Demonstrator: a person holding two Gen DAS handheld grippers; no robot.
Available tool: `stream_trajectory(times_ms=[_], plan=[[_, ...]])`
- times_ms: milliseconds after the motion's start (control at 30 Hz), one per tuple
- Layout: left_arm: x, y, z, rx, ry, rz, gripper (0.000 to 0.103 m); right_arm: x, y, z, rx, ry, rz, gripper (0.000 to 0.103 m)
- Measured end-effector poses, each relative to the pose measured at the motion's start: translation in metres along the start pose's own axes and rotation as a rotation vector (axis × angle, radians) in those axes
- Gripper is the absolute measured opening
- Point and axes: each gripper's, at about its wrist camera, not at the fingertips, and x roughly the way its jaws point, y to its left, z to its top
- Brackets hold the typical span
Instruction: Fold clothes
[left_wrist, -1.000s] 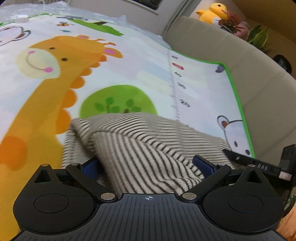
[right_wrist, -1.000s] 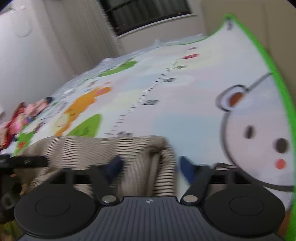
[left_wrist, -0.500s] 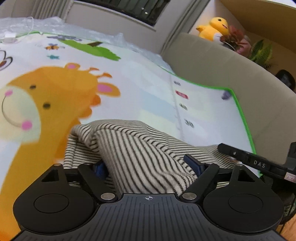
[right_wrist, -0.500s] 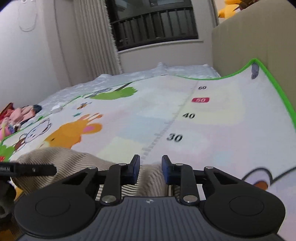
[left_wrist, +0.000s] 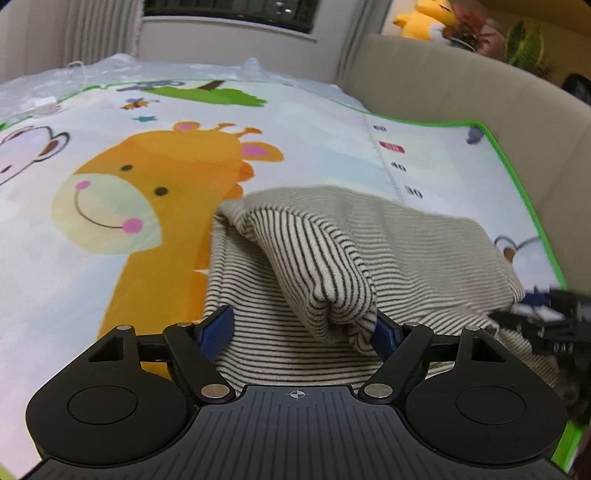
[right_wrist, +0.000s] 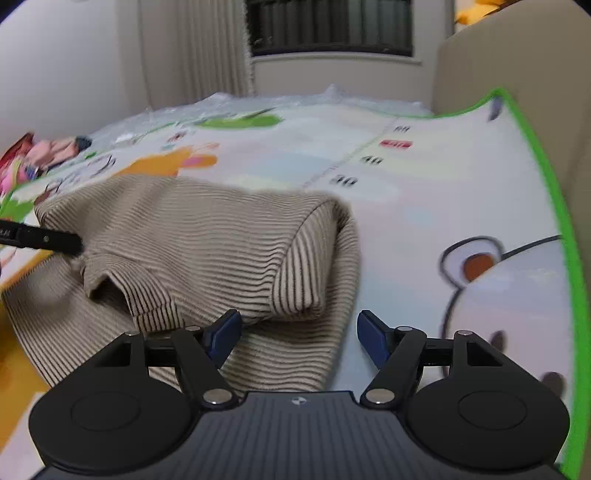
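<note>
A cartoon play mat (left_wrist: 295, 122) with a green border covered the floor. At twelve o'clock stood a dark window (right_wrist: 332, 27) beside pale curtains (right_wrist: 210, 48). A beige sofa (left_wrist: 461, 92) ran along at two o'clock, a yellow plush toy (left_wrist: 421, 18) on top.

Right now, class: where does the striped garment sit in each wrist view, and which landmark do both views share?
Left wrist: striped garment, centre to right, a fold between the open fingers.
Right wrist: striped garment, left of centre, beside the giraffe.
Shared landmark: the mat's number scale, beyond the garment.
</note>
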Motion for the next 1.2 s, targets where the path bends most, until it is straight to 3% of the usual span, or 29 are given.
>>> stream_trajectory(times_ms=[33,100,133,167,267,433,567,667,767,900,1000,1200], plan=[[-0.005,-0.003,0.003,0.002,-0.013,0.003,0.081,-0.009,0.003,0.004,-0.006,-0.034,-0.004,0.069],[-0.016,-0.010,0.009,0.007,-0.045,0.003,0.082,-0.025,0.009,0.014,-0.012,-0.110,0.029,0.058],[-0.022,-0.015,0.012,0.011,-0.065,-0.006,0.085,-0.030,0.013,0.018,-0.008,-0.135,0.061,0.046],[-0.027,-0.019,0.014,0.013,-0.084,-0.016,0.086,-0.033,0.017,0.024,-0.002,-0.151,0.099,0.044],[-0.030,-0.034,0.020,0.029,-0.102,-0.036,0.087,-0.024,0.035,0.031,-0.006,-0.153,0.172,0.044],[-0.009,-0.036,0.011,0.028,-0.035,0.000,0.087,0.026,0.060,-0.005,-0.043,0.047,0.200,0.045],[0.001,-0.016,-0.001,0.010,0.020,0.083,0.087,0.008,0.065,-0.018,-0.108,0.005,0.186,0.053],[-0.005,-0.002,-0.004,-0.019,0.019,0.061,0.087,0.001,0.052,-0.021,-0.087,0.045,0.189,0.054],[-0.011,-0.006,-0.001,-0.022,-0.008,0.038,0.087,-0.011,0.032,-0.023,-0.021,0.047,0.141,0.056],[-0.013,-0.010,0.004,-0.070,-0.020,-0.044,0.087,-0.031,-0.009,-0.019,0.172,0.022,0.115,0.060],[-0.014,-0.015,0.006,-0.087,-0.030,-0.057,0.087,-0.036,-0.029,-0.017,0.257,-0.001,0.114,0.060],[0.003,-0.027,0.004,-0.085,-0.005,-0.040,0.088,-0.007,-0.029,-0.010,0.350,0.015,0.151,0.060]])
